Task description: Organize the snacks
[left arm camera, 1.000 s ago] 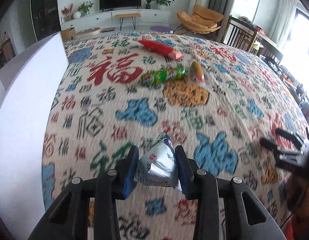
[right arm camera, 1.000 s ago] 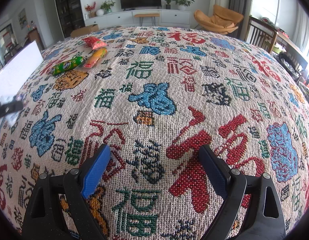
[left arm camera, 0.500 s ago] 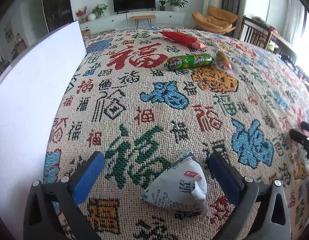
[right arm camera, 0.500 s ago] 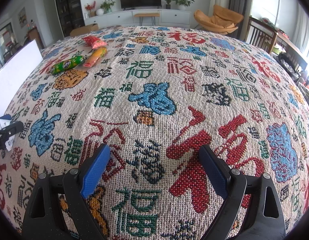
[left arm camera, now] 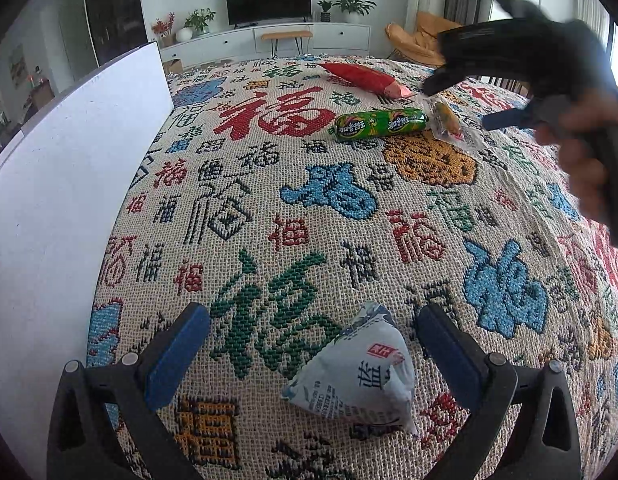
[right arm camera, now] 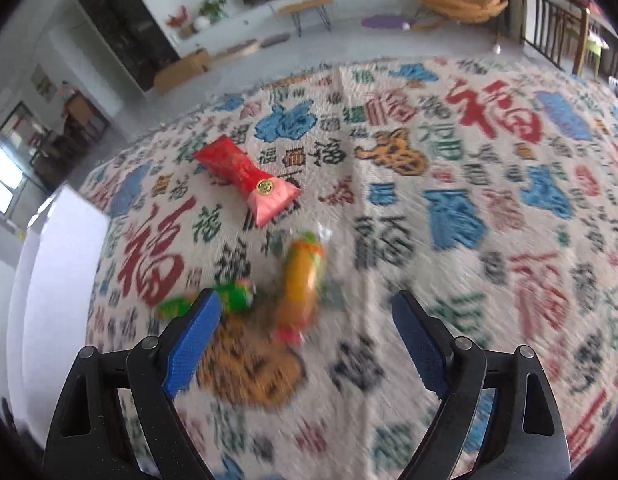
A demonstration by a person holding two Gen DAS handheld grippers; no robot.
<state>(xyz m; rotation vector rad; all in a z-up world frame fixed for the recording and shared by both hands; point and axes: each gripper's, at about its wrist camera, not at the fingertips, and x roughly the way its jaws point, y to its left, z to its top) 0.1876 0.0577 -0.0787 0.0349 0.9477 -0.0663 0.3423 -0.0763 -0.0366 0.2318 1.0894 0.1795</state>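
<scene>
Only the left wrist view shows the white snack bag, lying on the patterned cloth between the left gripper's fingers, which have just opened wide and touch nothing. The blurred right view shows the right gripper spread above an orange snack, a green sausage and a red packet

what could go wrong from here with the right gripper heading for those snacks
1. The right gripper is open over the orange snack, with the green sausage just beside its left pad; closing here could catch both.
2. That view is blurred, so the aim may be off.
3. The white pouch lies between the open left gripper; lifting away carelessly could nudge it.
</scene>
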